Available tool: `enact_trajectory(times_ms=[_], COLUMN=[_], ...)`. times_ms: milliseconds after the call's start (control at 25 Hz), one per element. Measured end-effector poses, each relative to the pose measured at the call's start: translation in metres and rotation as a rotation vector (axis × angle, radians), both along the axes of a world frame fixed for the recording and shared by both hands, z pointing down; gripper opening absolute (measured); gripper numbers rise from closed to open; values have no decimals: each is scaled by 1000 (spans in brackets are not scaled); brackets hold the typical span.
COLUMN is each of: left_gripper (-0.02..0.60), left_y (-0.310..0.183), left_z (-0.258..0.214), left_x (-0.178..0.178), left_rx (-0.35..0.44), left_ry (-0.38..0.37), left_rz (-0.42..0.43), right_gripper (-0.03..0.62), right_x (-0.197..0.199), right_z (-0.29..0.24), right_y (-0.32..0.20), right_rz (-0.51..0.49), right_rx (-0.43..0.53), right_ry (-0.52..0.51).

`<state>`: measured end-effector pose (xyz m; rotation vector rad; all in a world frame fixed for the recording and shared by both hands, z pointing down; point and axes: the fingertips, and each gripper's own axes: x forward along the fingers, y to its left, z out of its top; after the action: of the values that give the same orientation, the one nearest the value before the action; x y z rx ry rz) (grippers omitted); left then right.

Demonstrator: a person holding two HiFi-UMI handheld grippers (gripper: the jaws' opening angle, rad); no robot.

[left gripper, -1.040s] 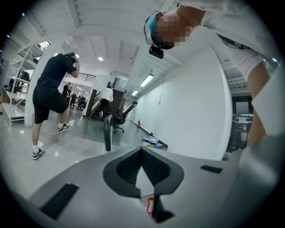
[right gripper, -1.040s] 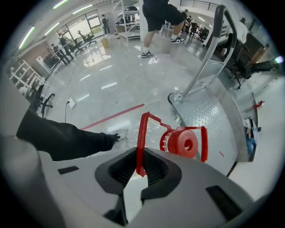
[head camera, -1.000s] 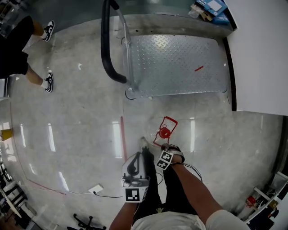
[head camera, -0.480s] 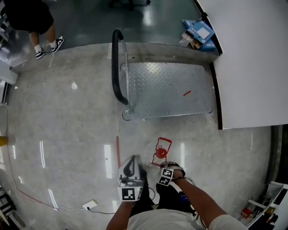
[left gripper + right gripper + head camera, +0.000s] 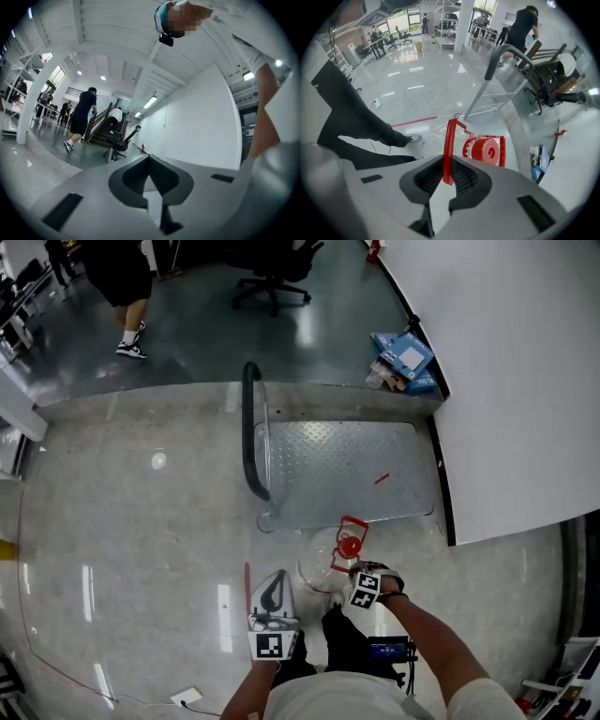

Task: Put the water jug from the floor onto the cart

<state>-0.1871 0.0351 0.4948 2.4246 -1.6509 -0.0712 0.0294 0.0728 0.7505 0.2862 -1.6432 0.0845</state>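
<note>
the water jug (image 5: pixel 323 566) now hangs off the floor (image 5: pixel 141 521), closer to the cart (image 5: pixel 337 474) than a second ago, its red handle (image 5: pixel 449 140) pinched in the right gripper (image 5: pixel 446 177), whose jaws are opening slightly, while the left gripper (image 5: pixel 149 161) has its jaws together on nothing, so placing seems next.

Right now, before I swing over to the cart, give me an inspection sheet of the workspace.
Surface: glossy grey stone floor, with a red tape strip on it.
Job's things: clear plastic water jug with red cap sits just short of the silver tread-plate cart, not yet on its deck.
Clutter: blue cartons against the white wall; small red scrap on the cart deck.
Grippers: right gripper grips the jug's red handle, its jaws opening slightly; left gripper shut, empty.
Cables: white plug block with a thin cord, lower left.
Surroundings: black office chair and a walking person beyond the cart.
</note>
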Motion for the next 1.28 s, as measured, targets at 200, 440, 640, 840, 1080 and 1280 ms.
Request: enact_trajectory(times_ms=[200,440,640,840,1080,1280], left_gripper=[3,3,3,3,3,3], left_y=[-28,-65,-100,-118,-132,-137], left_z=[-11,-14,-25,-18,-11,-1], left_x=[29,68,107,137,155,158], left_rx=[55,43,82,52,7,-36], left_ry=[-6,-33,-80,-121,-119,-138], left_rz=[-11,-70,-95,-113,-121,-125], right_gripper=[51,52,54,55,57,57], right_x=[42,88,134,178,209,211], right_z=[-11,-15,-12,-5,5,27], right_y=[-87,-171,-244,-305,-354,-359], right_rz=[-20,-24,-17,9,43,39], right_rx=[105,163,202,246,271,267], right_ry=[21,21,32,52,65,65])
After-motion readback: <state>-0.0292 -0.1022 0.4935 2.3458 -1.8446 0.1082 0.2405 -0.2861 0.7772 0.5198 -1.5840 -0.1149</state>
